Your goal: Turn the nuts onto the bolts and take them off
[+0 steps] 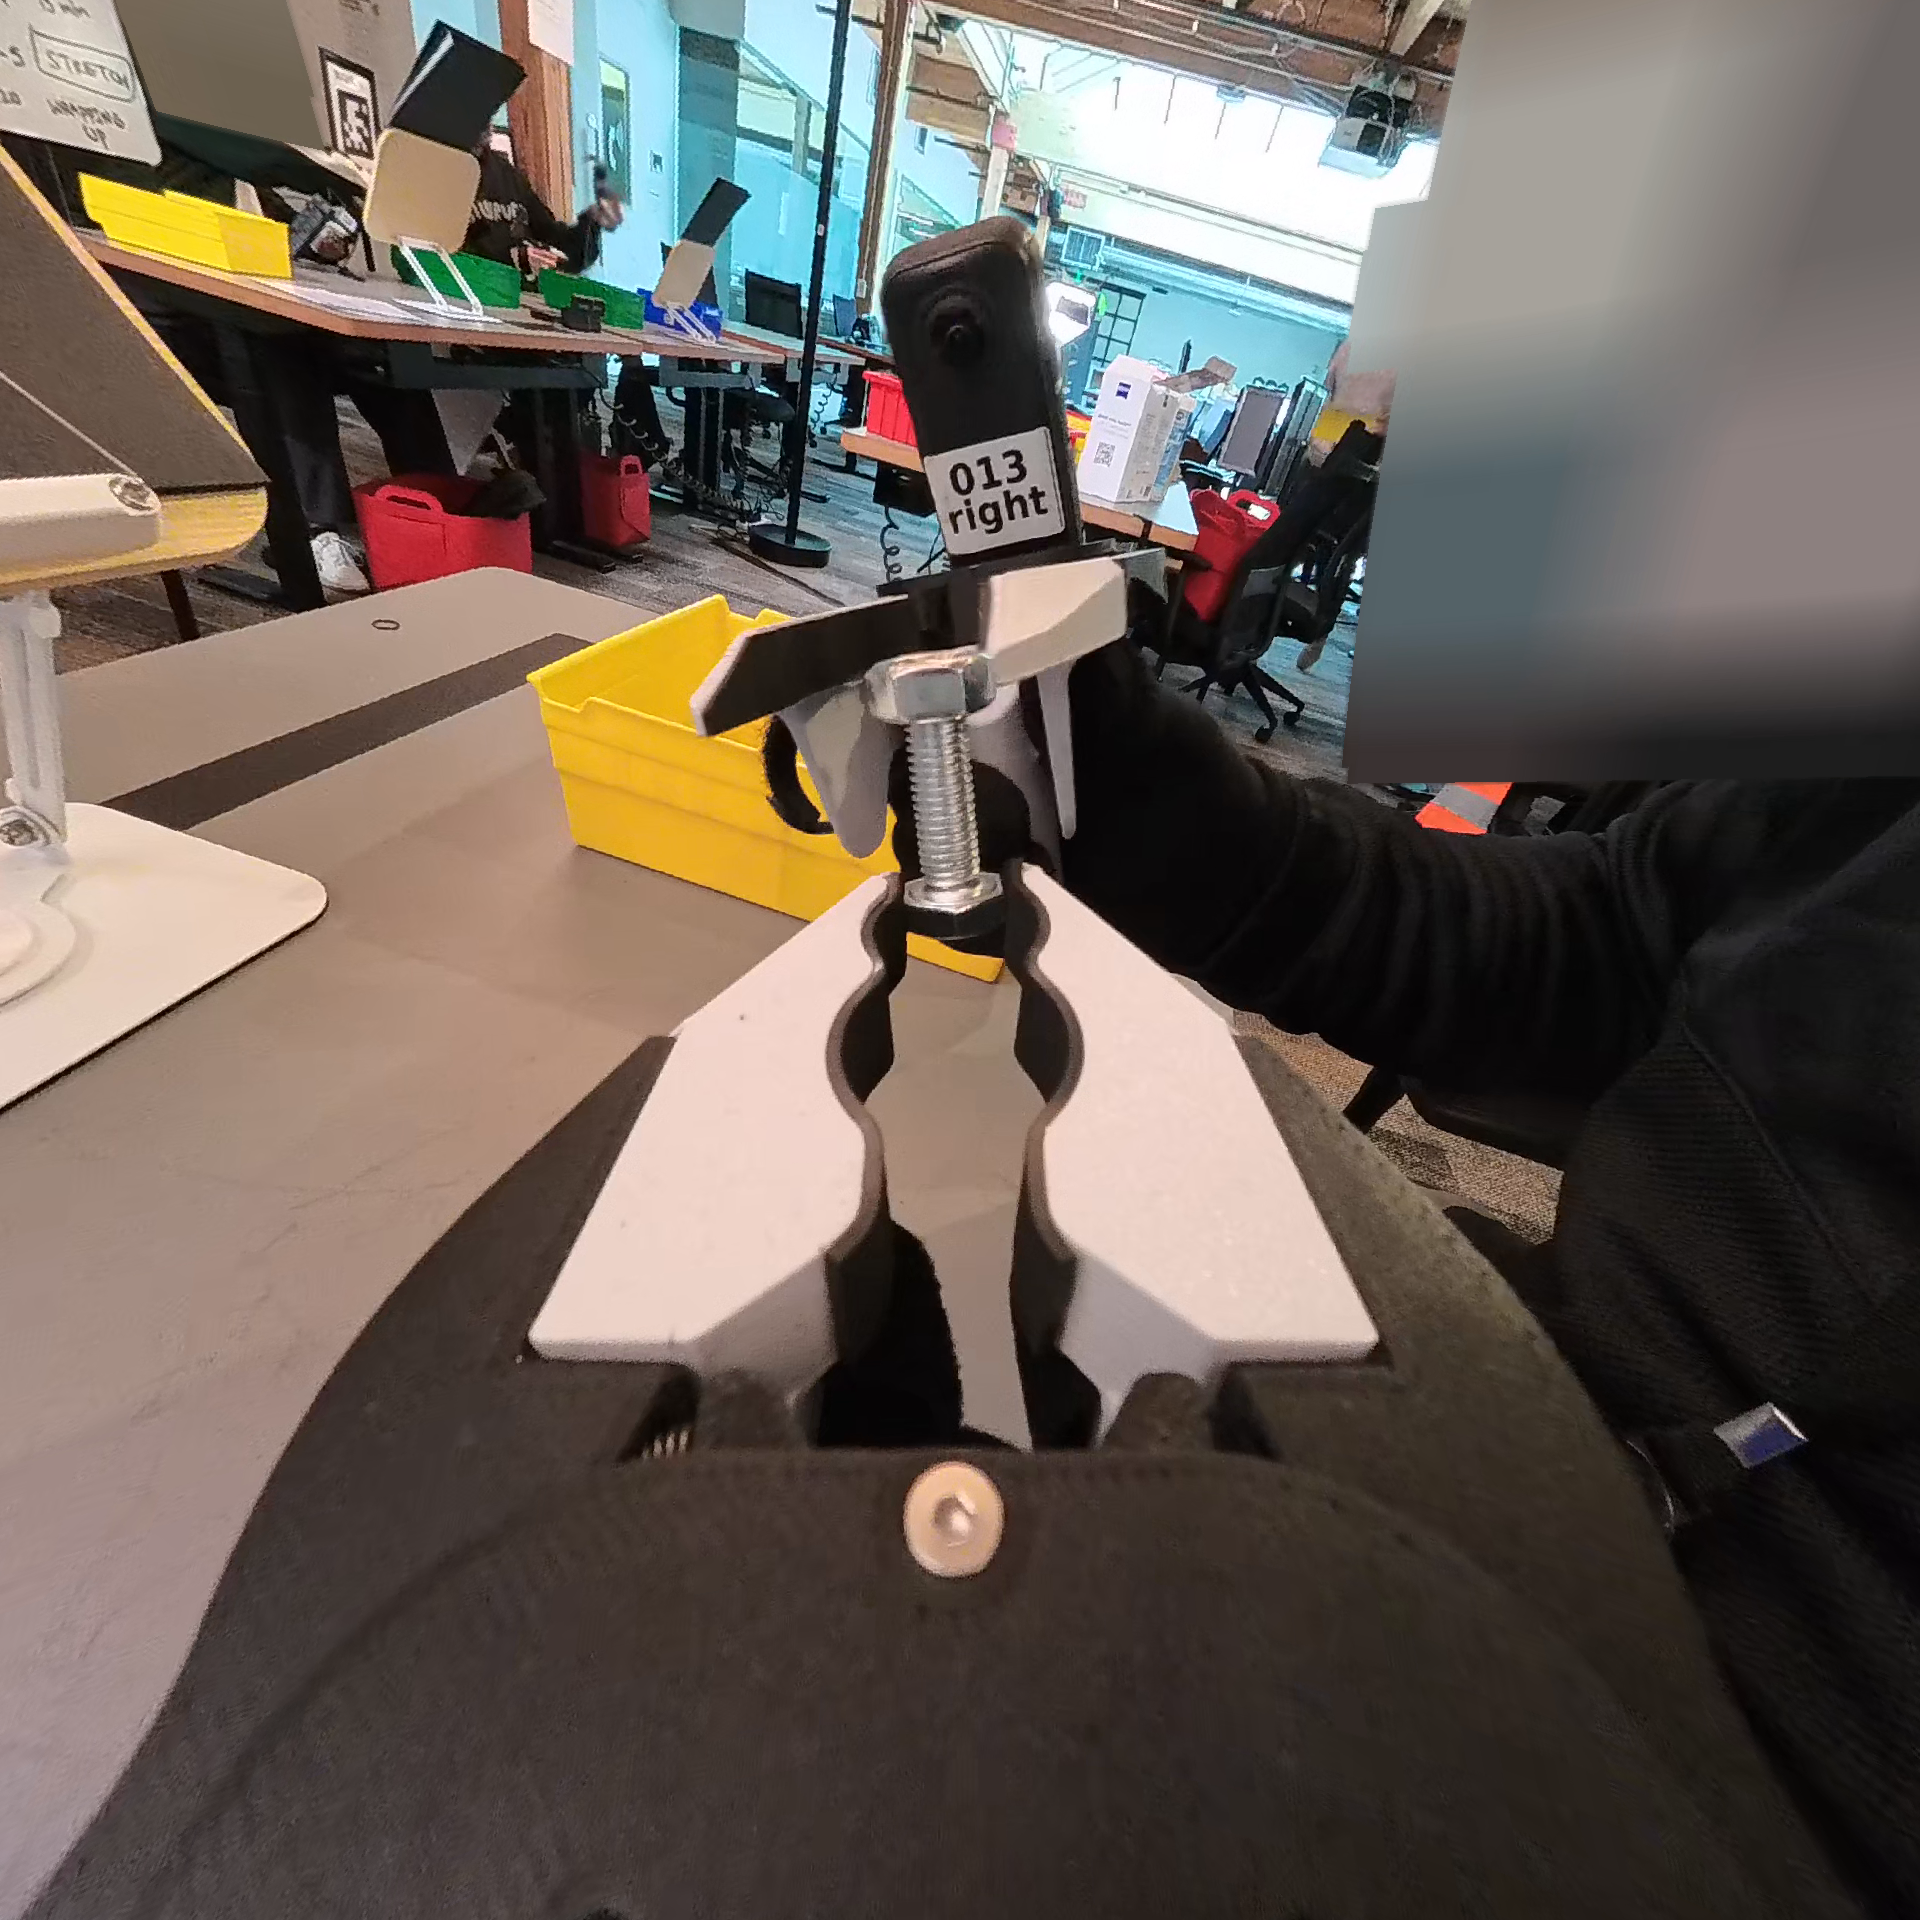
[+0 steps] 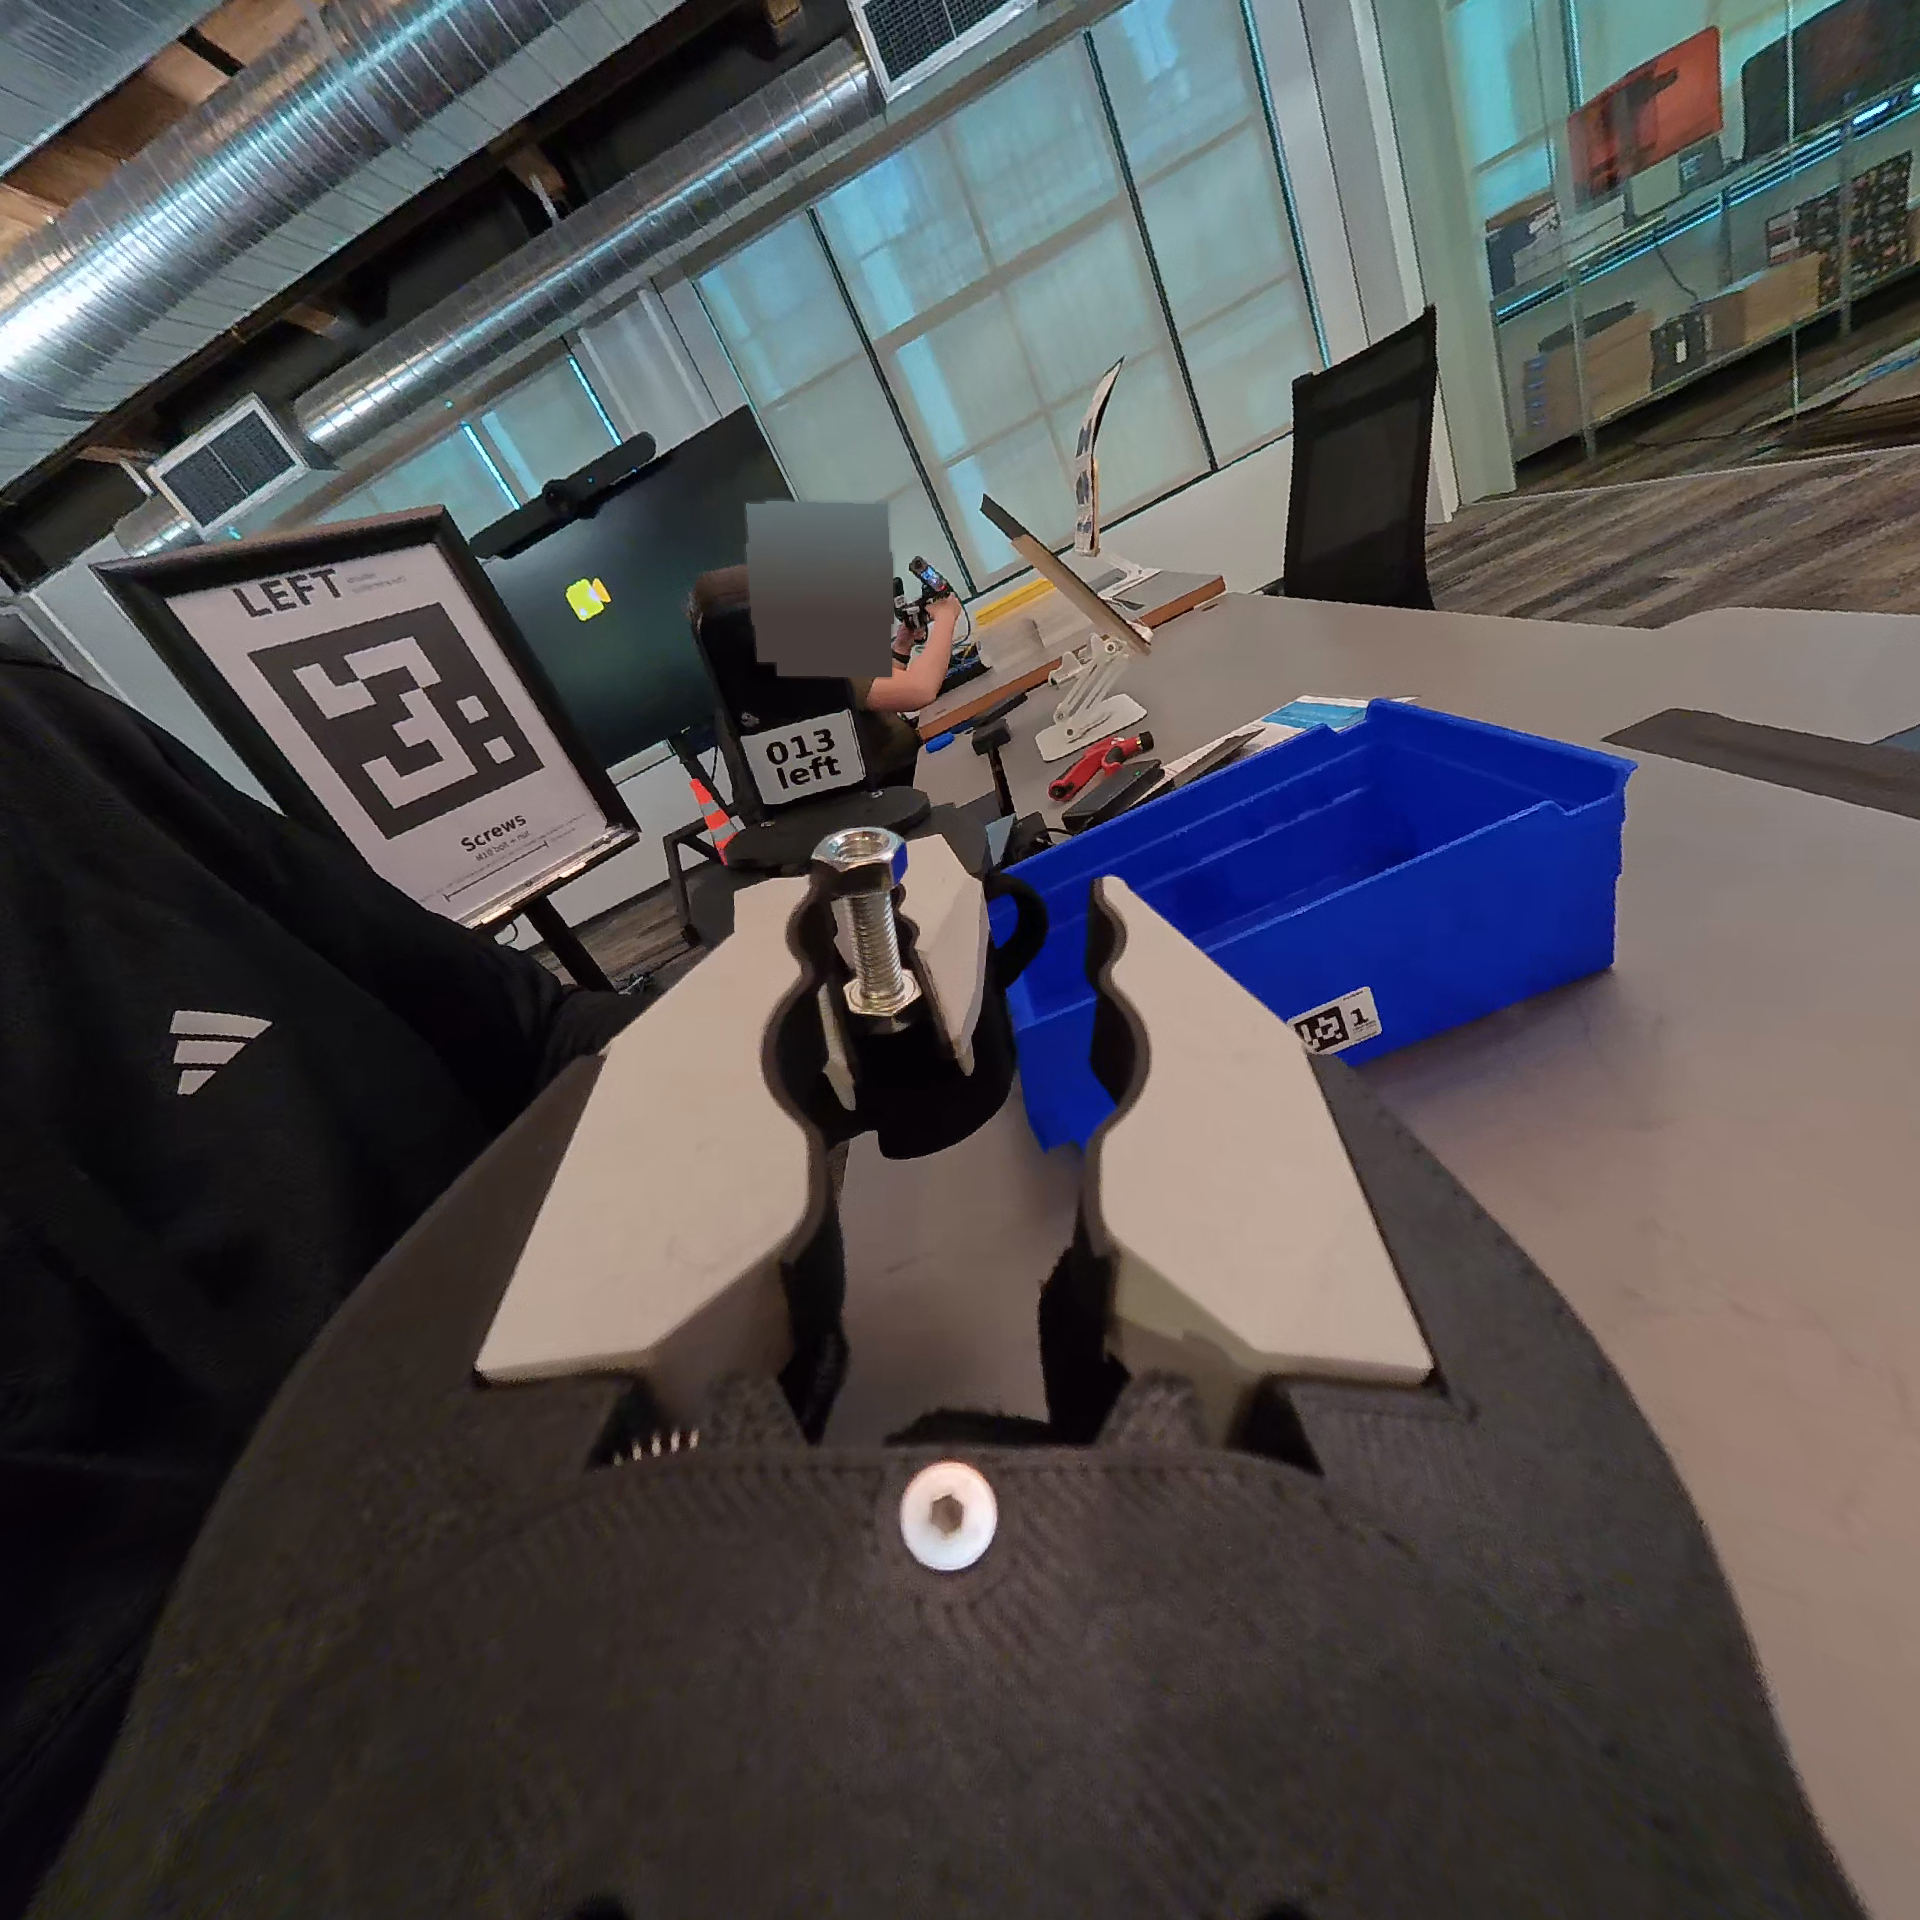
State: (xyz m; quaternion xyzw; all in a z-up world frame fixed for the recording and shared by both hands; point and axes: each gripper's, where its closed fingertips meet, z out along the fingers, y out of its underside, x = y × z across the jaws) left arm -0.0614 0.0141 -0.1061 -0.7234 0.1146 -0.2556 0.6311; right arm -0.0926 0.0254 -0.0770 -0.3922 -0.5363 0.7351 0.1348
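A silver bolt [image 1: 940, 800] stands upright above the grey table [image 1: 312, 1091]. My left gripper [image 1: 951, 914] is shut on the bolt's lower hex end. A thick hex nut [image 1: 925, 691] sits at the bolt's upper end. My right gripper [image 1: 925, 665] comes in from behind with its fingers spread on either side of the nut. In the right wrist view the right gripper [image 2: 966, 914] is open. The nut [image 2: 857, 857] is by its left fingertip, and the bolt [image 2: 873, 940] runs down into the left gripper [image 2: 894, 1018].
A yellow bin [image 1: 644, 748] stands on the table behind the bolt. A blue bin [image 2: 1351, 883] stands to the right in the right wrist view. A framed marker sign [image 2: 384, 707] and a white stand base [image 1: 156, 935] are nearby. The person's black sleeve [image 1: 1351, 904] is close by. The grippers' ends are close to 4 centimeters from one another.
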